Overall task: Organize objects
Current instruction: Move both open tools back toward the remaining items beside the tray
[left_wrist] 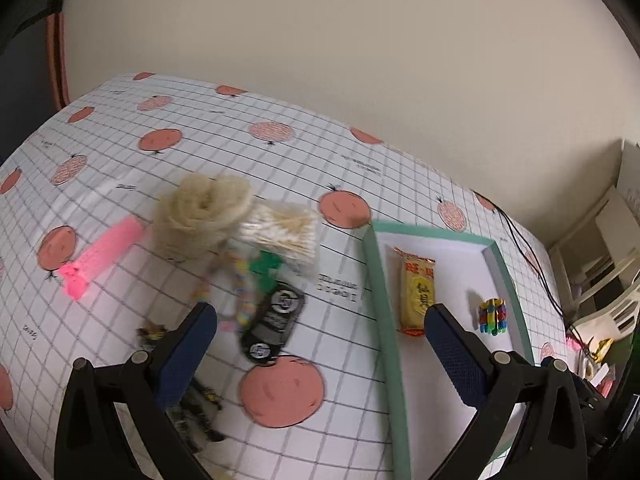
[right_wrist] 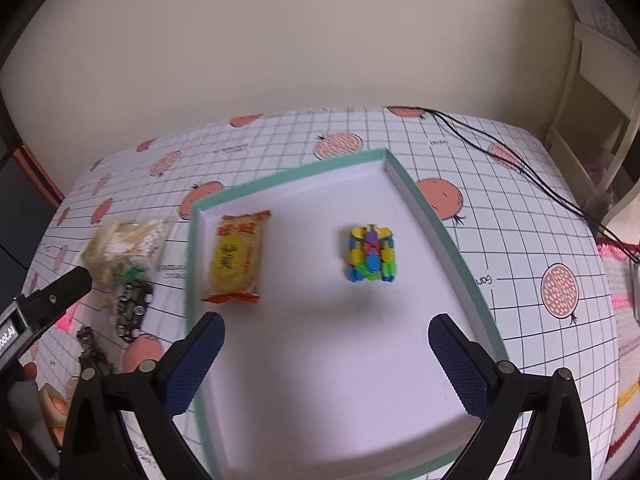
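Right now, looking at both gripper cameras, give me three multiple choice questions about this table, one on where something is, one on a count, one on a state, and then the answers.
1. Where does the yellow snack packet lie?
A. inside the green-rimmed tray
B. on the tablecloth beside the tray
C. between the left gripper's fingers

2. How many items lie in the tray?
A. none
B. two
C. four

3. How do the right gripper's jaws stand?
A. shut on the toy
B. shut on nothing
C. open, holding nothing

Answers: 1 A, the packet rests on the tray's white floor near its left wall. 2 B, only the packet and the colourful block toy are in it. 3 C, the blue pads stand wide apart above the tray floor with nothing between them.
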`<state>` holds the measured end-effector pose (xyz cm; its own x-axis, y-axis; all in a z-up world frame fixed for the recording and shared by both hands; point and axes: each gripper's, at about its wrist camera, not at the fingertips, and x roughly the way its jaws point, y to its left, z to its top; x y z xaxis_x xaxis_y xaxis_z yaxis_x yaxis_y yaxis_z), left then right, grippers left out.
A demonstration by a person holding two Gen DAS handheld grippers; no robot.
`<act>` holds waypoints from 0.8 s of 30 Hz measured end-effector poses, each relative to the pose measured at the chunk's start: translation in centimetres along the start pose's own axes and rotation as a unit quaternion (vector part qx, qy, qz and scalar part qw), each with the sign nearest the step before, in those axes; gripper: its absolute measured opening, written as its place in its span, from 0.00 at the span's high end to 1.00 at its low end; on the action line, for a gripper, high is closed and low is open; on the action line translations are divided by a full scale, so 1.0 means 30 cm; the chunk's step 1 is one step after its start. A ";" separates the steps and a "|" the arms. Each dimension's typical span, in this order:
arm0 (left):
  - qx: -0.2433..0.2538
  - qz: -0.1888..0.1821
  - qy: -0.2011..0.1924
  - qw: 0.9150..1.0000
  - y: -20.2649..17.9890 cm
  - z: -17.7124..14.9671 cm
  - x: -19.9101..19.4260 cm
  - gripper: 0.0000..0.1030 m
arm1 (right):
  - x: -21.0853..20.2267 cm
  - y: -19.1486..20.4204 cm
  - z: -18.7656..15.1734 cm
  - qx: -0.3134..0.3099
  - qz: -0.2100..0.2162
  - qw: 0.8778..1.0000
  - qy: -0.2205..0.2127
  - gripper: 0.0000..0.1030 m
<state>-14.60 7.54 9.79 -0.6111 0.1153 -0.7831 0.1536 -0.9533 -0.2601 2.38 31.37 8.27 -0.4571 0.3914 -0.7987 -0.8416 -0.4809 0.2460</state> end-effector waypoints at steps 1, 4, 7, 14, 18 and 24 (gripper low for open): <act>-0.003 0.001 0.000 1.000 0.016 0.000 -0.009 0.00 | -0.011 0.021 -0.002 -0.005 0.005 1.000 -0.002 0.00; -0.019 0.006 0.002 1.000 0.075 0.001 -0.038 0.00 | -0.037 0.073 -0.009 -0.018 0.014 1.000 -0.007 0.00; -0.036 0.009 -0.001 0.999 0.133 -0.003 -0.071 0.00 | -0.054 0.128 -0.018 -0.033 0.026 0.999 -0.007 0.00; -0.047 0.034 0.016 0.998 0.253 -0.015 -0.113 0.00 | -0.064 0.252 -0.046 -0.060 0.042 0.997 0.001 0.00; -0.050 0.049 0.033 0.997 0.308 -0.028 -0.119 0.00 | -0.054 0.323 -0.066 -0.077 0.052 0.996 0.012 0.00; -0.071 0.066 0.074 0.993 0.383 -0.055 -0.100 0.00 | -0.038 0.443 -0.102 -0.106 0.074 0.991 0.037 0.00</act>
<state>-9.72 -3.29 8.21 -0.4593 0.0425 -0.8873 0.3393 -0.9148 -0.2194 -7.40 22.15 10.77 -0.5425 0.2499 -0.8020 -0.6836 -0.6862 0.2485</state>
